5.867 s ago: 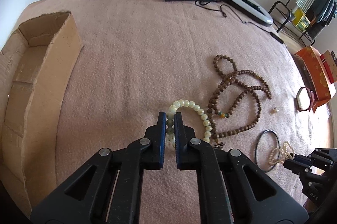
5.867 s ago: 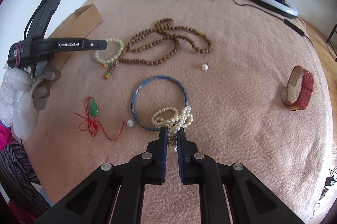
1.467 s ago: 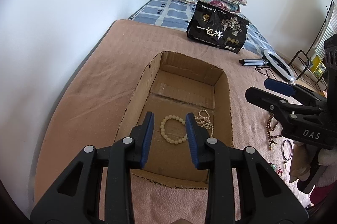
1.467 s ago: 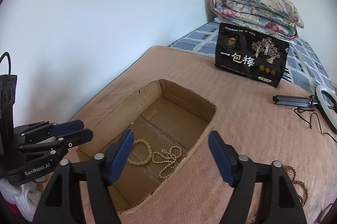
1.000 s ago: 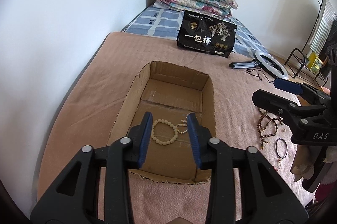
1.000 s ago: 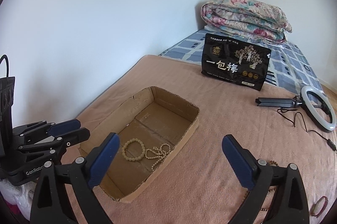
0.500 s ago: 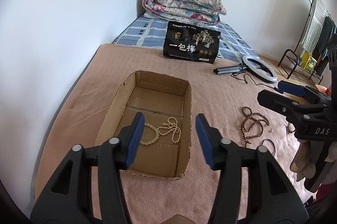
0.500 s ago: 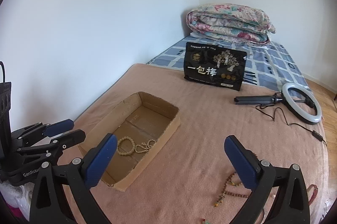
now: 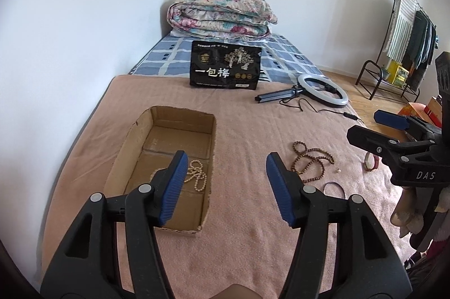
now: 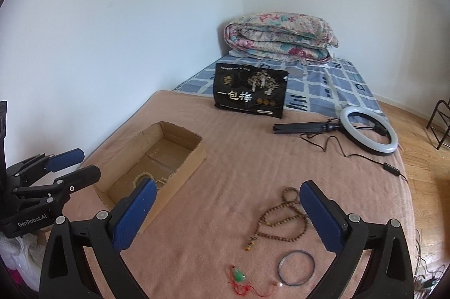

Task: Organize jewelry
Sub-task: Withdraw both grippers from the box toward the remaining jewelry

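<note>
Hovering above the pink blanket (image 9: 239, 127), the left gripper (image 9: 226, 168) is spread wide and empty; a pearl strand (image 9: 197, 176) lies in the cardboard box (image 9: 135, 130) near the left edge.

From the right wrist, the right gripper (image 10: 225, 203) gapes empty over wooden beads (image 10: 281, 220), a bangle (image 10: 296, 267) and a jade pendant (image 10: 239, 276).

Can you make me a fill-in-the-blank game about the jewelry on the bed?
1. The pearl strand lies inside the cardboard ____.
2. The brown bead necklace lies on the pink ____.
3. Both grippers, left and right, have jaws that are ____.
4. The green pendant hangs on a ____ cord.

Missing words: box; blanket; open; red
</note>
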### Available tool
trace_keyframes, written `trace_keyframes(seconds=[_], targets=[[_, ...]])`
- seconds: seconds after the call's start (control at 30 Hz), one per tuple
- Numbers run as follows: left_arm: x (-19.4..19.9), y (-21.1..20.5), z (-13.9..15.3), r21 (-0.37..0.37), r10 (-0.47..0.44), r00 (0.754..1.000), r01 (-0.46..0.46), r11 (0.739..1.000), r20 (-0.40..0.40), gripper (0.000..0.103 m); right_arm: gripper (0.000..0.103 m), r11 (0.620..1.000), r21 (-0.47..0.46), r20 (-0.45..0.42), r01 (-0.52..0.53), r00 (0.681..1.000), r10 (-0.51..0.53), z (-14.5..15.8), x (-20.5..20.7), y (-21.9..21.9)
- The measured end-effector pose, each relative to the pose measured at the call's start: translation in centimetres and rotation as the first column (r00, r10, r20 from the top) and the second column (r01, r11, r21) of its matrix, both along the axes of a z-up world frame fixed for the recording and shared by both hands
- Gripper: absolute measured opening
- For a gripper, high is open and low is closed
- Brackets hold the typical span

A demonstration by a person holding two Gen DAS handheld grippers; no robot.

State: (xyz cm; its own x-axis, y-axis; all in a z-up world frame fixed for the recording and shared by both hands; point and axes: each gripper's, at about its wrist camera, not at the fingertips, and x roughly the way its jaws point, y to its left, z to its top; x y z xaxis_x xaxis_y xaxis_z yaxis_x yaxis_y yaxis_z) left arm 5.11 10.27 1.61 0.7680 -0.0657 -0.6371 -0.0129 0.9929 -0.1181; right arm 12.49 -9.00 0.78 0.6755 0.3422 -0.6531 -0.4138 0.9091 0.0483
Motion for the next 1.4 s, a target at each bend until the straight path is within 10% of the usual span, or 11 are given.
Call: trace_keyframes(seconds=[0.8,1.4], targets=[[2.2,-7.8,-1.5,0.024,-0.117,0.993,0.118,0.993,-0.029,0.06,0.103,0.969,-0.003,0.032,0.247,0.969,-0.246,-0.2,-1.2,-13.8],[8.3,-5.0,-2.1,-0.125,-0.094,0.993,0.085,0.988,-0.072,0.06,0.103,0.842,0.069,-0.162,0.535,0.839,-0.52,-6.3,2.5,-26.5]])
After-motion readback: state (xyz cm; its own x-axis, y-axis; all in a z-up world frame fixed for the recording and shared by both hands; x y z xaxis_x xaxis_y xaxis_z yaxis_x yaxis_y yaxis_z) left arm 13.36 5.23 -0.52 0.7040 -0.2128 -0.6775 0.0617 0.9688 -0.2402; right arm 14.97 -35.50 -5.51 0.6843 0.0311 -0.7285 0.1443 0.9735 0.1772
